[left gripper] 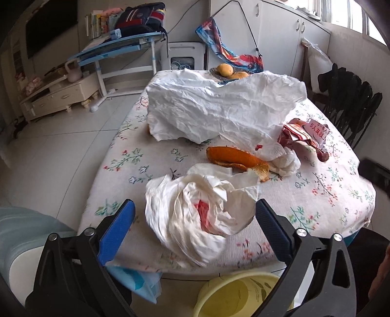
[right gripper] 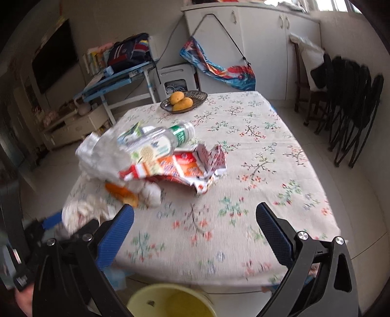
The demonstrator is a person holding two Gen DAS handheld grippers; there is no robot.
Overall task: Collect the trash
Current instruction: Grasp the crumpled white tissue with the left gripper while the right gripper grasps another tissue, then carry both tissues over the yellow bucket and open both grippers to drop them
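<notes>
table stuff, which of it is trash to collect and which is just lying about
Trash job:
crumpled tissue
orange peel
red wrapper
plastic bottle
white bag
yellow bin

Just lying about:
fruit bowl with mangoes
backpack
folded chairs
tablecloth

Both the left gripper and the right gripper are open and empty.

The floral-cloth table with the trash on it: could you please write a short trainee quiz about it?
1. True or false: the left gripper is shut on the crumpled white tissue wad.
2. What stands below the table's near edge? A) pale yellow plastic bucket B) blue crate C) black bag
3. Fill in: the dark woven bowl holds yellow ____.

Key: 1 false, its jaws stand open around the wad; 2 A; 3 mangoes.
</notes>
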